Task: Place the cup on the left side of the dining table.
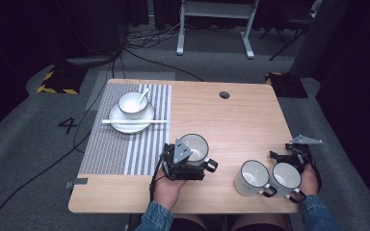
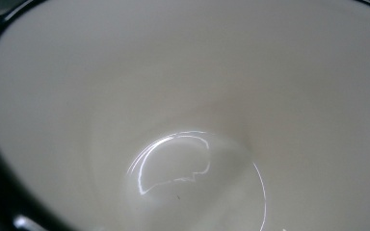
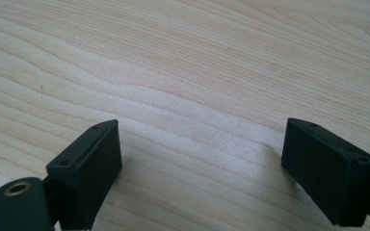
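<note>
We find the left gripper [image 1: 185, 161] at lower centre of the high view, pressed against a white mug [image 1: 195, 147] that stands on the wooden table [image 1: 241, 120] just right of the striped placemat [image 1: 125, 139]. In the left gripper view the mug's pale interior [image 2: 188, 115] sits right up against the lens, with its dark rim curving along the left edge. We cannot tell from these pictures whether the jaws are clenched on the mug's wall or merely set around it (the gripper body hides the contact from above).

The right gripper [image 1: 296, 154] lies at the lower right of the high view, beside the table's edge. The right gripper view shows its two black jaws spread wide over bare wood, grasping nothing.

Two more white mugs stand at lower right of the high view: one [image 1: 252, 178] nearer centre, the other [image 1: 285, 177] touching or almost touching it, their handles pointing toward the bottom edge.

The deciding relation, in our judgement: the placemat, with its plate [image 1: 132, 120], bowl [image 1: 133, 103], spoon [image 1: 142, 95] and chopsticks [image 1: 135, 121], lies to the left of the mug at the left gripper, so that hand is the nearer one for any placement there. The remaining pair lies just left of the right gripper.
</note>
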`<state>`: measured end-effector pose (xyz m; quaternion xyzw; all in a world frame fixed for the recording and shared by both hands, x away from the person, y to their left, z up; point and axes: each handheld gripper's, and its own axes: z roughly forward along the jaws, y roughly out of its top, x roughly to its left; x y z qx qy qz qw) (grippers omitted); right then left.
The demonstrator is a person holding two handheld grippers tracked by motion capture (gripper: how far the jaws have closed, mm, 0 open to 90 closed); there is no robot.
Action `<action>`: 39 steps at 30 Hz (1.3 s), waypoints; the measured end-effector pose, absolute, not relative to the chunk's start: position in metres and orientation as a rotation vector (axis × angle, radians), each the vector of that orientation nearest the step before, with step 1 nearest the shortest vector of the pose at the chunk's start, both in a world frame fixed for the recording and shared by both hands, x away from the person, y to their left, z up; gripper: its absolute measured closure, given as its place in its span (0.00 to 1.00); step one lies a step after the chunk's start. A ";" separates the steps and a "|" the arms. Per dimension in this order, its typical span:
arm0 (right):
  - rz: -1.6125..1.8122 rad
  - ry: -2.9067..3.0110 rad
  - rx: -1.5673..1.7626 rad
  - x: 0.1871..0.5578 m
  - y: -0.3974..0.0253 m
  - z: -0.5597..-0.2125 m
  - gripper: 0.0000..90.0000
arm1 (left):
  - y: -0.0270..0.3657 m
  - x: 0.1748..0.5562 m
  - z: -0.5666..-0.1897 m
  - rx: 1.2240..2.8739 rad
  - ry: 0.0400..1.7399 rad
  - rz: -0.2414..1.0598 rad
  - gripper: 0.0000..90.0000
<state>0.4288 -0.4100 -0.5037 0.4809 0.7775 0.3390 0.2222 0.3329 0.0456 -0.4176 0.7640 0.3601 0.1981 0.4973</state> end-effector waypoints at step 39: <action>0.938 2.149 1.332 0.429 -0.410 -0.504 0.16 | 0.163 0.367 -0.419 1.806 1.111 0.612 0.03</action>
